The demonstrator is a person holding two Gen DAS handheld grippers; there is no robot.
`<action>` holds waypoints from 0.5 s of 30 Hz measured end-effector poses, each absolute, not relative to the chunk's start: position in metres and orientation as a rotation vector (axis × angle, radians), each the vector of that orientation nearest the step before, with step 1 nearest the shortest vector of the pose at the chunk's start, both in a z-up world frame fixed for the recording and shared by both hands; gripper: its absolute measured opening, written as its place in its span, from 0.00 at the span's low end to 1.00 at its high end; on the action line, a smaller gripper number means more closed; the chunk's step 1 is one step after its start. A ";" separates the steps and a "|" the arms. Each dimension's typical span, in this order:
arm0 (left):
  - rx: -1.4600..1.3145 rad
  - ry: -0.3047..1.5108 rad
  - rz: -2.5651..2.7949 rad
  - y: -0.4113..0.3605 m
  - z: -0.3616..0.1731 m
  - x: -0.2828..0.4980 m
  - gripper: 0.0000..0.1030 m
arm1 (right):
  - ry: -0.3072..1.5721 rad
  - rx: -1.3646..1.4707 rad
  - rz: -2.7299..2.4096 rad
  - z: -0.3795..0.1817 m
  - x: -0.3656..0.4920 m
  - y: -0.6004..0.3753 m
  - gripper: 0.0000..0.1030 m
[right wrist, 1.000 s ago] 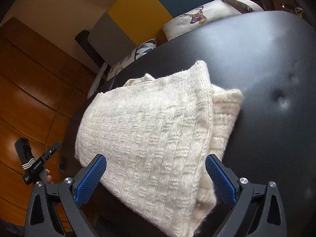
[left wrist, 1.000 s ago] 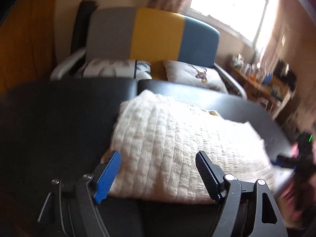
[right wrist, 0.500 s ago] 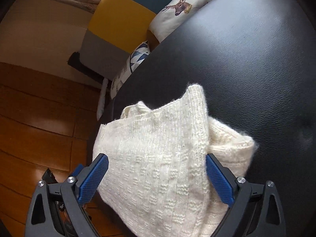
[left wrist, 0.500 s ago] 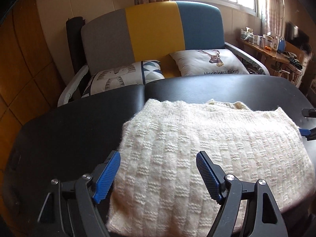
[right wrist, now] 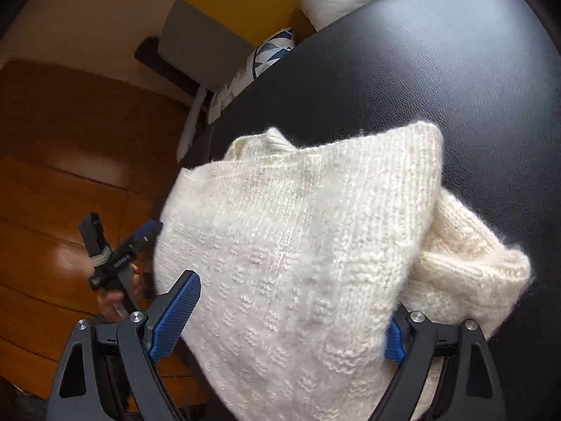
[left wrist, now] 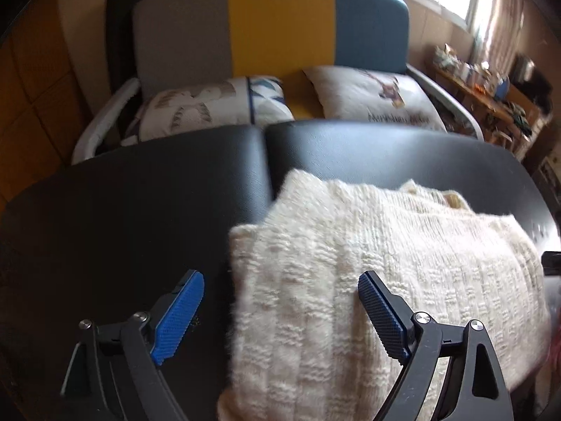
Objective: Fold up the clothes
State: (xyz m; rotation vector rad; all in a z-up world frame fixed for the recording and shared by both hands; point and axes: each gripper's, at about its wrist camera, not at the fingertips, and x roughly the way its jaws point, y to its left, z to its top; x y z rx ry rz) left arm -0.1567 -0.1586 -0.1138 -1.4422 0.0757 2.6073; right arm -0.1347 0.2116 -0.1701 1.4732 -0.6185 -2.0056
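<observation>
A cream knitted sweater [left wrist: 385, 263] lies folded on the black padded table [left wrist: 140, 210]. My left gripper [left wrist: 280, 315] is open over the sweater's near left corner; the left edge of the knit runs between its blue pads [left wrist: 180, 315]. My right gripper [right wrist: 284, 329] is also open, low at the sweater [right wrist: 298, 245], and the knit fills the gap and covers part of the right pad [right wrist: 392, 345]. In the right wrist view the left gripper [right wrist: 119, 256] shows past the sweater's far side, held by a hand [right wrist: 112, 301].
Behind the table stands a sofa [left wrist: 280, 28] with a grey, yellow and blue back and two printed cushions [left wrist: 217, 105]. A cluttered wooden desk [left wrist: 491, 91] is at the right under a window. Wooden wall panels [right wrist: 70, 140] are on the left.
The left gripper has shifted left, so the sweater's left edge now sits between its fingers. The right gripper has come closer, and the knit now overlaps its right pad.
</observation>
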 end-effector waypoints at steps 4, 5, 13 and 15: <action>-1.469 0.026 2.562 -0.148 -0.127 -0.166 0.75 | -0.141 1.520 -2.155 -0.160 -0.121 0.165 0.89; -1.475 -0.005 2.547 -0.149 -0.129 -0.167 0.57 | -0.081 1.518 -2.182 -0.159 -0.118 0.159 0.89; -1.467 -0.015 2.544 -0.143 -0.129 -0.166 0.41 | 0.073 1.492 -2.282 -0.153 -0.104 0.148 0.89; -1.434 0.041 2.569 -0.134 -0.128 -0.160 0.23 | 0.130 1.422 -2.332 -0.144 -0.097 0.143 0.81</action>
